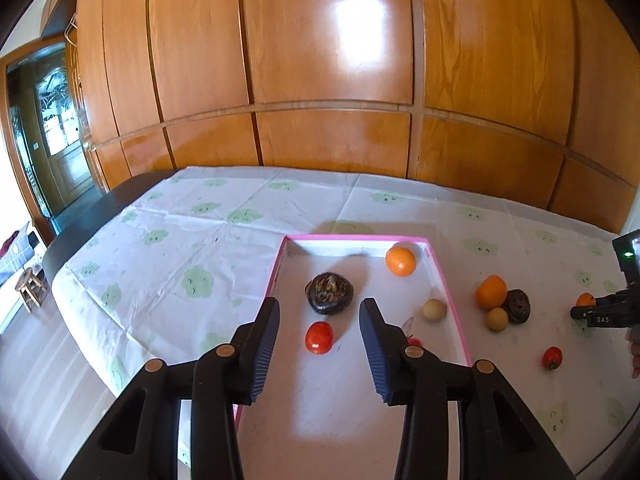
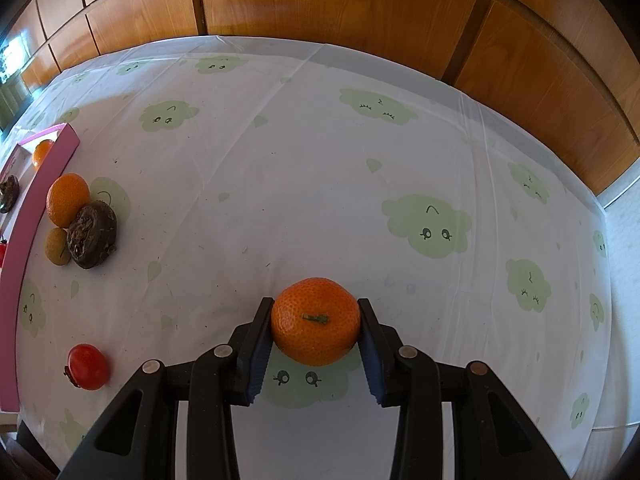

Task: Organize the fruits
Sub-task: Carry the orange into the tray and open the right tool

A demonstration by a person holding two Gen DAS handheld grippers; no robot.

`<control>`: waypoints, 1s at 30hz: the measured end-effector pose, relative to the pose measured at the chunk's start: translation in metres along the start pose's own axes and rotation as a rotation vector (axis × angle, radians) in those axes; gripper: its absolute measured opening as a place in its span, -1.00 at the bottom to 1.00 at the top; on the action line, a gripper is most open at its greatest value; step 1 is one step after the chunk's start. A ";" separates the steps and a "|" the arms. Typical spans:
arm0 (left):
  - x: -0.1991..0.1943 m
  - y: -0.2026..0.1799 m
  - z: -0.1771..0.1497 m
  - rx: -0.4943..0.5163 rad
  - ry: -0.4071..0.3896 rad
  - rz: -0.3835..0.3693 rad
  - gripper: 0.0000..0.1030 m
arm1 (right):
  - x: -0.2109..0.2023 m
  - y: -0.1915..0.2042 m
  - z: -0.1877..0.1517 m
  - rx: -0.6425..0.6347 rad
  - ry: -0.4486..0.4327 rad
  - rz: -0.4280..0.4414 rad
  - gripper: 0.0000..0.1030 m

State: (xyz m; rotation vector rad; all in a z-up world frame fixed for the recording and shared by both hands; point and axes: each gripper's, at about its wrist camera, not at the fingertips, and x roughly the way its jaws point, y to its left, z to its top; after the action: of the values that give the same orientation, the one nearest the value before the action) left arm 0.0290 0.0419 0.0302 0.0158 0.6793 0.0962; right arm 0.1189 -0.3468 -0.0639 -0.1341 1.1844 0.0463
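Four fruits already lie in the pink box (image 1: 448, 300) — a tomato (image 1: 319, 337), a dark fruit (image 1: 329, 293), an orange (image 1: 401, 261) and a pale round one (image 1: 434, 309). Your left gripper (image 1: 320, 322) hangs above the tomato with its jaws apart and nothing between them; keep it out of the box's way. Your right gripper (image 2: 316, 330) is clamped on a tangerine (image 2: 316, 320), pads on both flanks, stem facing the camera; whether it has left the cloth I cannot quite tell. Lift it straight up, carry it over the pink wall and set it in a bare patch inside — don't squeeze harder, the skin looks soft. Outside the box wait another orange (image 2: 67, 199), a dark fruit (image 2: 92, 236), a small yellow one (image 2: 56, 246) and a red tomato (image 2: 88, 366). The table wears a white cloth (image 2: 320, 160) printed with green clouds, creased in places; glossy wood panelling (image 1: 320, 60) rises behind it.
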 end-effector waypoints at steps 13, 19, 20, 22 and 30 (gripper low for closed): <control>0.018 0.026 -0.024 -0.034 0.079 0.025 -0.18 | -0.041 0.039 0.020 -0.037 -0.083 0.102 -0.23; 0.017 0.026 -0.026 -0.038 0.078 -0.002 -0.18 | -0.063 0.118 0.035 -0.153 -0.136 0.278 -0.23; 0.017 0.026 -0.027 -0.040 0.079 -0.007 -0.17 | -0.066 0.131 0.036 -0.168 -0.144 0.297 -0.23; 0.017 0.027 -0.028 -0.046 0.082 -0.011 -0.18 | -0.071 0.158 0.041 -0.201 -0.157 0.335 -0.23; 0.019 0.032 -0.034 -0.059 0.097 -0.015 -0.18 | -0.061 0.239 0.063 -0.251 -0.141 0.426 -0.23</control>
State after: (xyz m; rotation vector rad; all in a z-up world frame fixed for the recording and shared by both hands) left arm 0.0199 0.0750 -0.0066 -0.0514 0.7733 0.1027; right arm 0.1287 -0.0999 -0.0028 -0.0953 1.0454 0.5712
